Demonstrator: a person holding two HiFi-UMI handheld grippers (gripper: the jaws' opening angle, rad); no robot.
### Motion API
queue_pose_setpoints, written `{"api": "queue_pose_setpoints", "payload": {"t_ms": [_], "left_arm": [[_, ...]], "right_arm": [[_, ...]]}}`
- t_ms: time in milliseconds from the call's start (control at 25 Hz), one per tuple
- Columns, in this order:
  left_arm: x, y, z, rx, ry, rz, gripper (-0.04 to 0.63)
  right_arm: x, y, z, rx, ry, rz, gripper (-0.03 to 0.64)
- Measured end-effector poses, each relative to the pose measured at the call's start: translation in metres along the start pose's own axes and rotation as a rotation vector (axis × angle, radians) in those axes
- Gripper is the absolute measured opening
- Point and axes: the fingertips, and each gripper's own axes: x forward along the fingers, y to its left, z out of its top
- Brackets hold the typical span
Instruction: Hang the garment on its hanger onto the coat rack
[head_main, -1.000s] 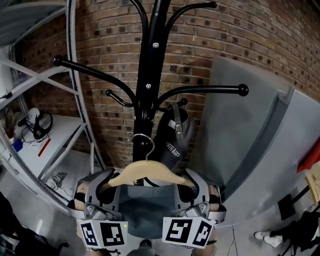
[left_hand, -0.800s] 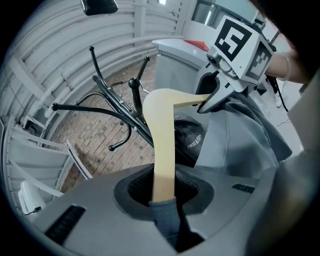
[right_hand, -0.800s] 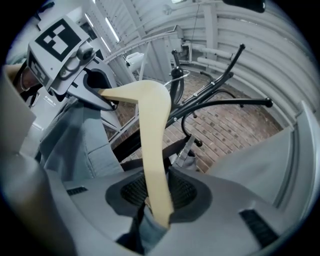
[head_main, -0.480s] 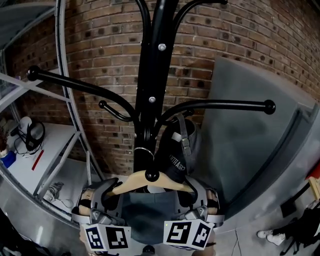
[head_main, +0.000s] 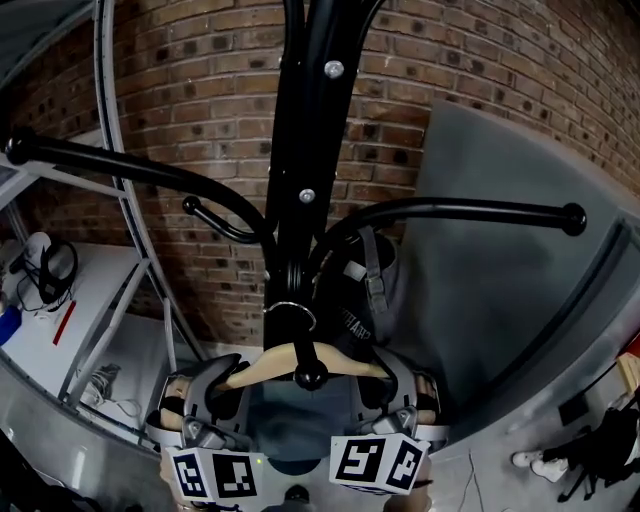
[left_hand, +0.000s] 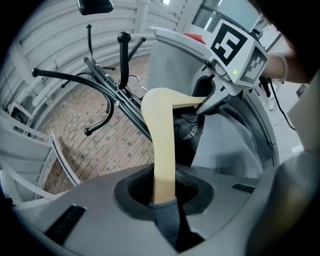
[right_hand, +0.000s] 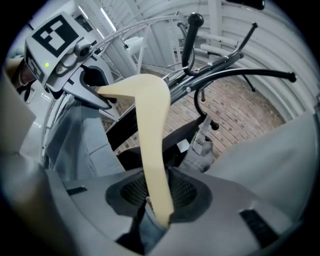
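Observation:
Both grippers hold up a pale wooden hanger (head_main: 262, 364) in front of the black coat rack (head_main: 308, 150). My left gripper (head_main: 214, 382) is shut on its left end and my right gripper (head_main: 386, 378) on its right end. A blue-grey garment (head_main: 290, 432) hangs from it between them. The metal hook (head_main: 291, 312) lies close to the pole, by a short peg whose knob (head_main: 309, 376) points at me; whether it rests on the peg I cannot tell. In the left gripper view the hanger (left_hand: 163, 150) and cloth (left_hand: 167, 220) sit between the pads. The right gripper view shows the hanger (right_hand: 150, 150) pinched likewise.
A dark bag (head_main: 362, 300) hangs from the rack just right of the pole. Long pegs reach out left (head_main: 120, 165) and right (head_main: 480, 210). Behind are a brick wall (head_main: 200, 90), a grey panel (head_main: 490, 270) at the right and a white shelf frame (head_main: 110, 300) at the left.
The hanger has moved in toward the rack's pole. The short peg's knob now shows in front of the hanger's middle, and the hook is nearer the pole. Both grips are unchanged.

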Motion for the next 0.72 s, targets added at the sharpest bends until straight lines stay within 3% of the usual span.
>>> {"api": "queue_pose_setpoints", "payload": {"t_ms": [720], "left_arm": [[-0.024,-0.001,0.012,-0.035,-0.034,0.051,0.127]], "right_arm": [[-0.027,0.0,0.003,0.034,-0.063,0.019,0.146]]}}
